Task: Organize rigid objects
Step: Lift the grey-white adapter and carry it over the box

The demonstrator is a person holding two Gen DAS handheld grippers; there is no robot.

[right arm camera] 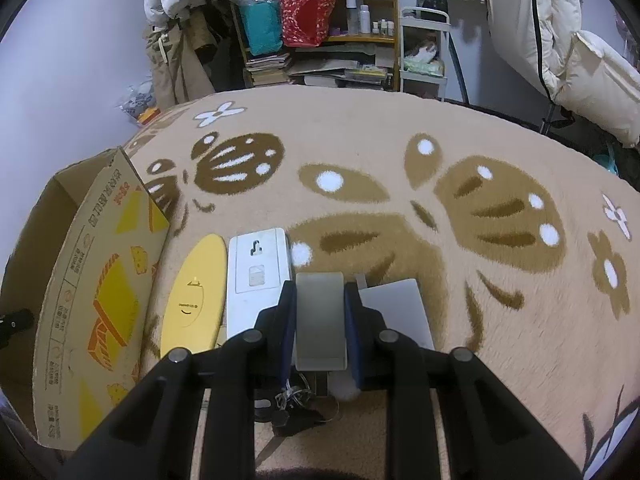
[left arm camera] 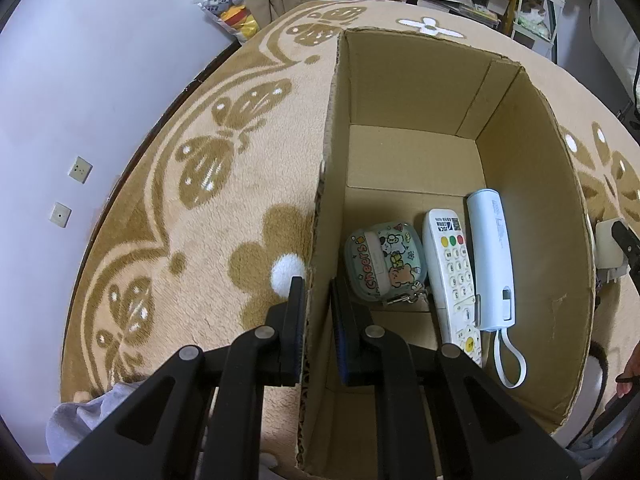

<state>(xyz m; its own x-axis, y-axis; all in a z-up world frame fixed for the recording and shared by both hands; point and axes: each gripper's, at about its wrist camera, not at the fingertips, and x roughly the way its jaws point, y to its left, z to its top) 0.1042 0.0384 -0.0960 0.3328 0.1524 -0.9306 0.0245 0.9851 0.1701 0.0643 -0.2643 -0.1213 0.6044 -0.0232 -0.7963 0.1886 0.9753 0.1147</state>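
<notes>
Right now the left hand-held gripper [left arm camera: 316,300] pinches the box [left arm camera: 536,184] by its left wall, one finger outside over the rug [left arm camera: 168,200], one inside; just right of that inner finger, on the box floor, lie a sticker case [left arm camera: 384,260], a remote [left arm camera: 450,268] and a pale blue cylinder [left arm camera: 490,256], side by side. Meanwhile the right hand-held gripper [right arm camera: 320,304] is closed on a grey slab [right arm camera: 320,316] low over the rug, with a white plate [right arm camera: 256,280] and a yellow oval [right arm camera: 196,300] just to its left, the box beyond those, and a silver slab [right arm camera: 396,308] just to its right.
</notes>
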